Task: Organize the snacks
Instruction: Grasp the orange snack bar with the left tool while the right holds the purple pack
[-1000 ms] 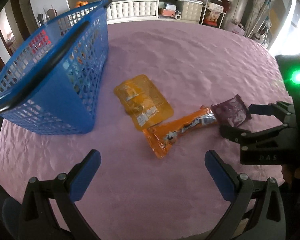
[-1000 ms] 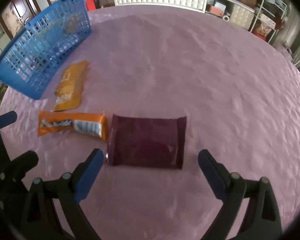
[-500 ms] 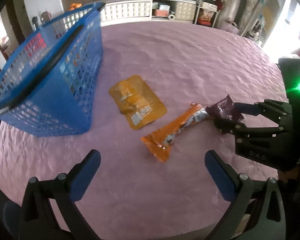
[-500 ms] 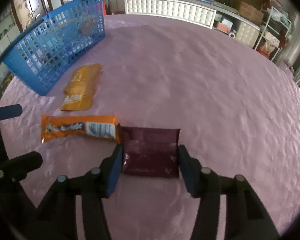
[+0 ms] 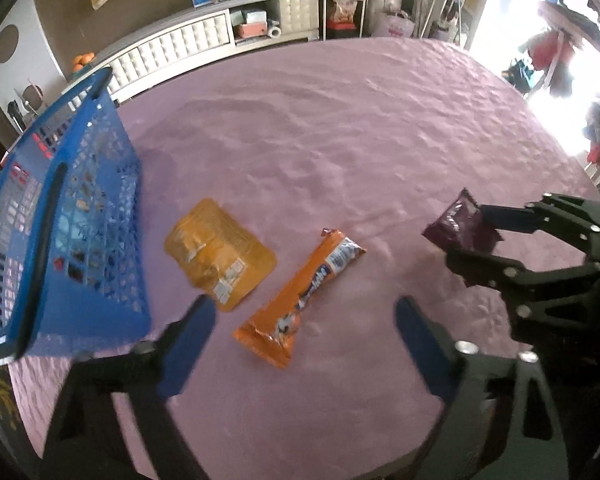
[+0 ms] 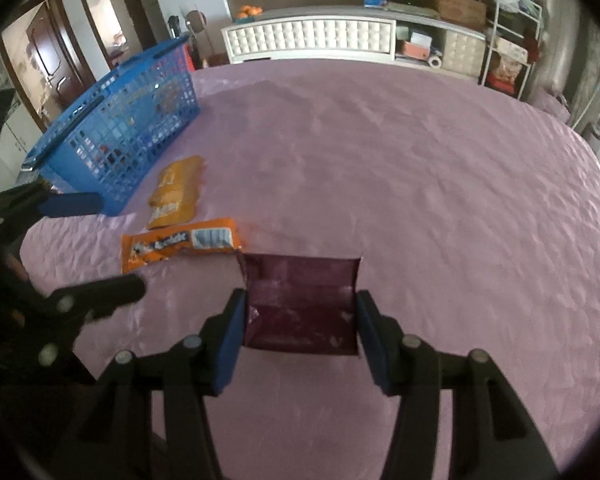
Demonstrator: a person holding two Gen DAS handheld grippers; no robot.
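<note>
Left wrist view: the maroon packet [image 5: 458, 226] is seen pinched in the right gripper [image 5: 470, 236], lifted off the cloth [image 5: 340, 128] and tilted, 1 corner pointing up toward the far side. The left gripper [image 5: 300, 332], its jaws just narrowed, is unclenched around nothing, with the orange bar [image 5: 300, 296] on the cloth beyond it, long axis running from near-left to far-right. A slip is judged possible, since only the packet's edges are pressed.

Right wrist view: the packet [image 6: 300, 304] is clamped across its width between both pads [image 6: 230, 344], long axis crosswise. The basket [image 6: 116, 136] stands far left; a dropped packet could be caused by crumpling foil. The pouch [image 6: 176, 192] lies beside the basket.
</note>
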